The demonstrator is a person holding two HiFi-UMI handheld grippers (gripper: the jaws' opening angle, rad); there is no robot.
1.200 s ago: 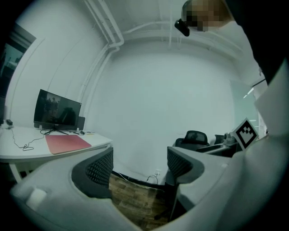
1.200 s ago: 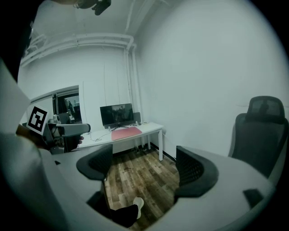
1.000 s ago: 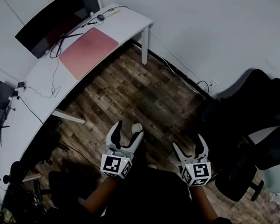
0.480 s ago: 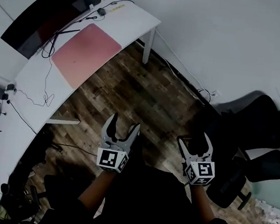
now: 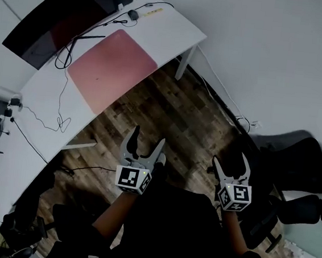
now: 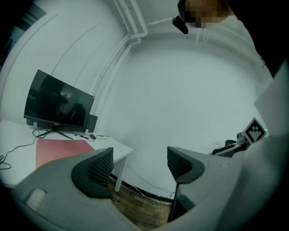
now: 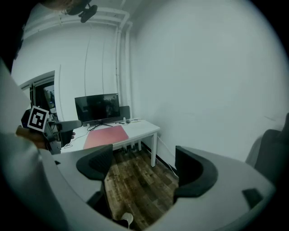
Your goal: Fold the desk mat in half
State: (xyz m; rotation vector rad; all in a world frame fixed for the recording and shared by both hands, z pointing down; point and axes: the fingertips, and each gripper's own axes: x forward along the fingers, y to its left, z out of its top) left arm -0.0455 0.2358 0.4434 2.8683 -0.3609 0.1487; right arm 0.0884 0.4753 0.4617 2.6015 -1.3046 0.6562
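A dark wooden floor [image 5: 167,120] fills the middle of the head view, with the person standing on it well back from the furniture. Along the upper left runs a long white tabletop [image 5: 171,32], curved along its near edge, on white legs. A black monitor [image 5: 52,22] stands at its far side against the wall, and black office chairs [image 5: 295,162] sit at the right by the other wall.

The desk mat [image 5: 111,69], a pink-red rectangle, lies flat and unfolded on the tabletop in front of the monitor, one edge close to the tabletop's near edge (neither gripper is anywhere near it).

The left gripper [image 5: 147,137] is held out over the floor with its jaws wide apart and nothing between them; its own view shows only wall, floor and the tabletop's end through the gap. The right gripper [image 5: 230,160], beside it and apart from it, also has its jaws spread wide and empty, with floorboards showing between them.

Thin black cables [image 5: 59,95] trail across the tabletop left of the mat, and a small dark mouse [image 5: 133,15] lies near the far corner.
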